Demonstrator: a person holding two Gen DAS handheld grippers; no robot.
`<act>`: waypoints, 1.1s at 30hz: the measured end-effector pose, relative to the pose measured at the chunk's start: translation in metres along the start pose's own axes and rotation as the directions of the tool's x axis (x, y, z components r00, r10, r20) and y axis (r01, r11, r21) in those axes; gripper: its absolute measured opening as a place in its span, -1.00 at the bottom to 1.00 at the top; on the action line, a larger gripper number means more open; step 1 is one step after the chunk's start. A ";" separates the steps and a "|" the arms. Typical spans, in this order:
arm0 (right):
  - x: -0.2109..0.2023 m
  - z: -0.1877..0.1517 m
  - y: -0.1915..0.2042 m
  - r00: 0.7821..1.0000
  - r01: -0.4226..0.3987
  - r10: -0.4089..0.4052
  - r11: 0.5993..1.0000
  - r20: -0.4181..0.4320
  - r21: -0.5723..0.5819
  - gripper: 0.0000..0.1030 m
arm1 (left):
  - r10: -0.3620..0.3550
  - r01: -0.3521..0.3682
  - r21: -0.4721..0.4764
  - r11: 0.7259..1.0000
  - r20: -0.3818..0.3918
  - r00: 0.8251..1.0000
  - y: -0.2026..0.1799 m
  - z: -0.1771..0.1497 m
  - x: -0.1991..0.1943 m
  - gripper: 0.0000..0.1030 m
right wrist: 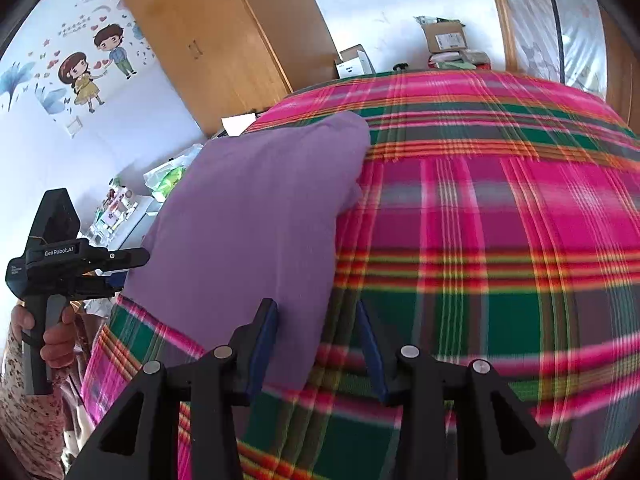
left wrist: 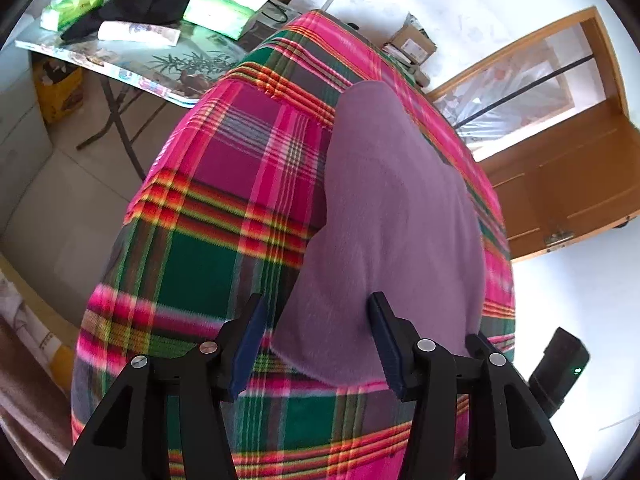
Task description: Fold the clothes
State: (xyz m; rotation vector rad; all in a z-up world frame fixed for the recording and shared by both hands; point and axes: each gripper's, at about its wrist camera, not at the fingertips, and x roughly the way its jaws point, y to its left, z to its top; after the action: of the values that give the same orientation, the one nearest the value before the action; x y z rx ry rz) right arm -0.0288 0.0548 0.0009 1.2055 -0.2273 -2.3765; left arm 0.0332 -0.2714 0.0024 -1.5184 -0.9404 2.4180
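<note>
Your bed, covered by a pink, green and red plaid blanket (left wrist: 224,216), serves as the folding surface. On it lies one soft purple fleece garment (left wrist: 400,208), spread flat and long. You hold two tools at its near end: the left hand-held gripper (left wrist: 320,344) and the right hand-held gripper (right wrist: 320,348), both spread, straddling its near corners and pinching nothing, probably poised for the next fold.

This is a bedroom in a home. A bed with a bright plaid blanket (right wrist: 480,208) fills it, with a wooden wardrobe (right wrist: 224,40), cartoon wall stickers (right wrist: 92,68) and a wooden door (left wrist: 568,152).
</note>
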 end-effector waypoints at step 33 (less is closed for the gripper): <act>-0.011 -0.059 0.066 0.992 0.109 -0.116 0.987 -0.056 -0.122 -0.21 | 0.246 -0.276 0.181 0.944 0.173 0.954 -0.070 -0.085 -0.009 0.04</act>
State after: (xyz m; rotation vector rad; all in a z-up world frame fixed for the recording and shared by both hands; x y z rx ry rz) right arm 0.0451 0.0055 -0.0040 1.2643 0.0025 -2.4059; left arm 0.0960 -0.1828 0.0239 -1.4885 -0.5156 2.7447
